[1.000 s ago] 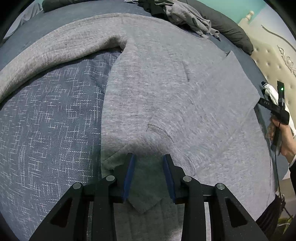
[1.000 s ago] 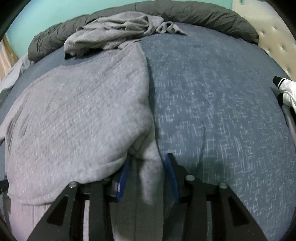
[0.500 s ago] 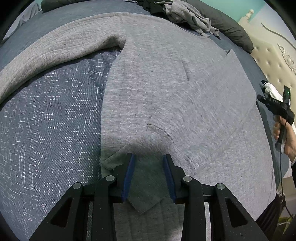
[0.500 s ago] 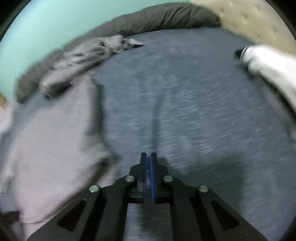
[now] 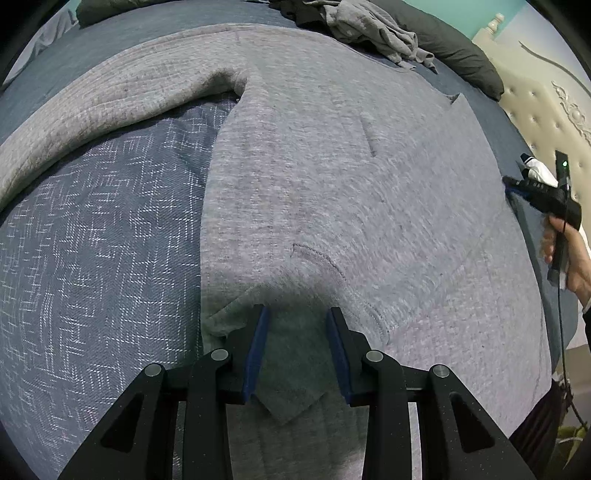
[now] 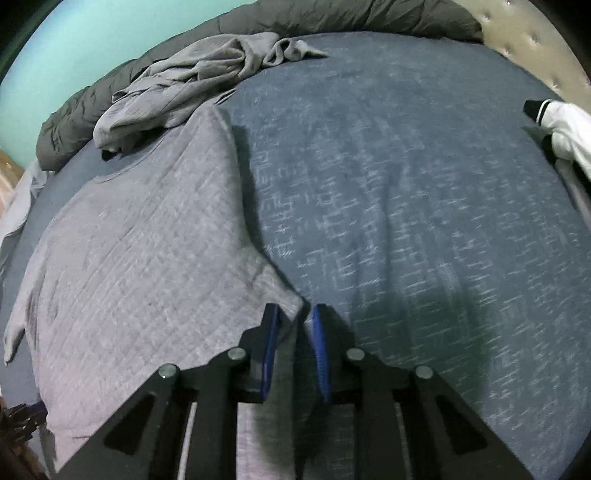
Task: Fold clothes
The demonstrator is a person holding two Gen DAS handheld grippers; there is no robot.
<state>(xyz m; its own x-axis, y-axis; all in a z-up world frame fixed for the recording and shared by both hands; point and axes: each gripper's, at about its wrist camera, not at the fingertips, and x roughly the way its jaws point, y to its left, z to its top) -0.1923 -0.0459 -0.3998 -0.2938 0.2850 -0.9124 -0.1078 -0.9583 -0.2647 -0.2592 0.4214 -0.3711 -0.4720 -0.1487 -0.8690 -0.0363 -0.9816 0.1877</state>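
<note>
A grey knit sweater (image 5: pixel 332 166) lies spread on the blue bedspread (image 5: pixel 92 240); one sleeve runs off to the left. My left gripper (image 5: pixel 297 312) is open, its jaws either side of a dark grey fold at the garment's near edge. My right gripper (image 6: pixel 293 308) is open, with a corner of the sweater (image 6: pixel 147 251) between its jaws. The right gripper (image 5: pixel 517 186) also shows at the sweater's far right edge in the left wrist view.
A crumpled grey garment (image 6: pixel 192 81) and a dark pillow roll (image 6: pixel 332 18) lie at the head of the bed. A white garment with dark trim (image 6: pixel 565 129) sits at the right edge. A tufted headboard (image 5: pixel 546 110) stands at the right.
My right gripper let go of the sweater edge, swung right while shut, then opened again at the sweater's corner. My left gripper has stayed open in place.
</note>
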